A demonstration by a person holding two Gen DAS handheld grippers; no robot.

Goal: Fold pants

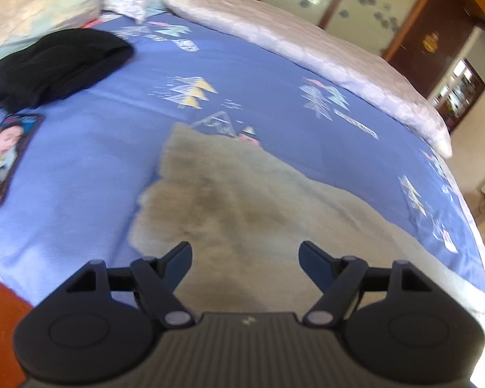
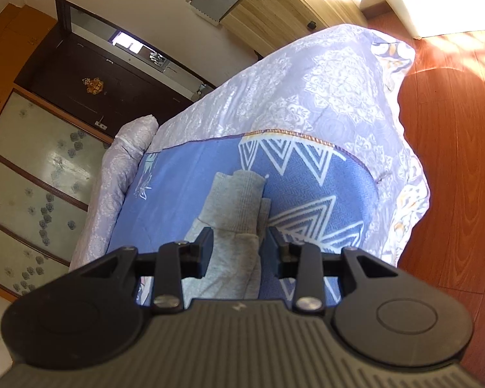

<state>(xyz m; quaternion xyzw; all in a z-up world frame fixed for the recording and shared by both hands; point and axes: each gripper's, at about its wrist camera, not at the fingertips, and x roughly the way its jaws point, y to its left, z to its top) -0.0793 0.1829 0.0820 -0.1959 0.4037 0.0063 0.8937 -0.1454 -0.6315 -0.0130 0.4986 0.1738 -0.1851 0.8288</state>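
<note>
No words, numbers or brand names can be read in either view. A small pale mark sits on each gripper's ribbed body, too small to make out. The gold emblem (image 2: 93, 84) on the dark door (image 2: 113, 74) is too blurred to read.

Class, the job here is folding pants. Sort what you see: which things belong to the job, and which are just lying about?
Belong to the job:
- grey pants
- left tool
- right tool

Just lying about:
- black garment
- photo card
- pillow
- rolled quilt
</note>
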